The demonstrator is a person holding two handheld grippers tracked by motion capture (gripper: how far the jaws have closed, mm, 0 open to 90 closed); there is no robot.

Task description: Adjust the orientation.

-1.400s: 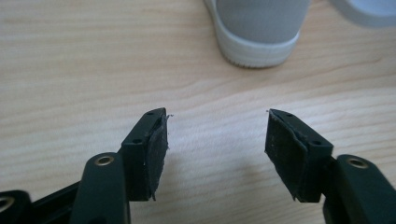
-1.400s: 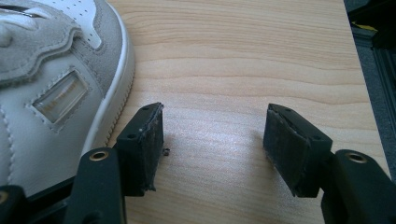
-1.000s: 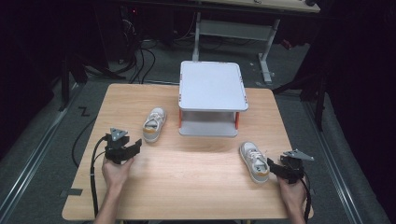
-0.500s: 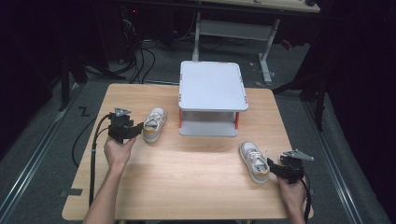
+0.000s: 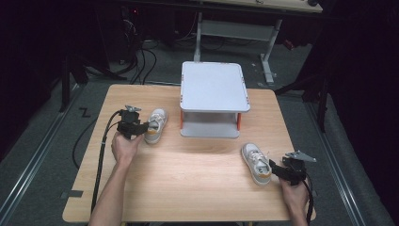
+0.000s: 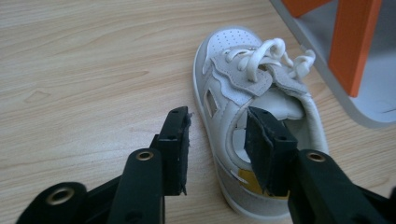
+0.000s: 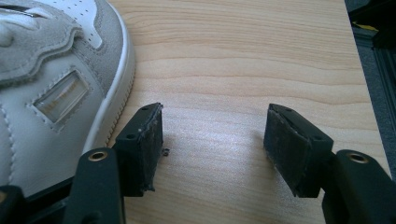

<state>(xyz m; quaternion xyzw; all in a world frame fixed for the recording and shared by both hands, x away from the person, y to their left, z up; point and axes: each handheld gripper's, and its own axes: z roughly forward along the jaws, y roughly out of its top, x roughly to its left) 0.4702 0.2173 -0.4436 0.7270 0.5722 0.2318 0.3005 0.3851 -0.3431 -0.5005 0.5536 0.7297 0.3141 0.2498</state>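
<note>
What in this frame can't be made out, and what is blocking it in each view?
- Left shoe: its heel lies behind the left gripper jaws in the left gripper view, so any contact is unclear.
- Right shoe: cut off by the top and left edges of the right gripper view.
- Lower shelf of the grey rack: shaded by its top in the high view; contents unreadable.
- Right gripper: too small in the high view to judge its jaws.
</note>
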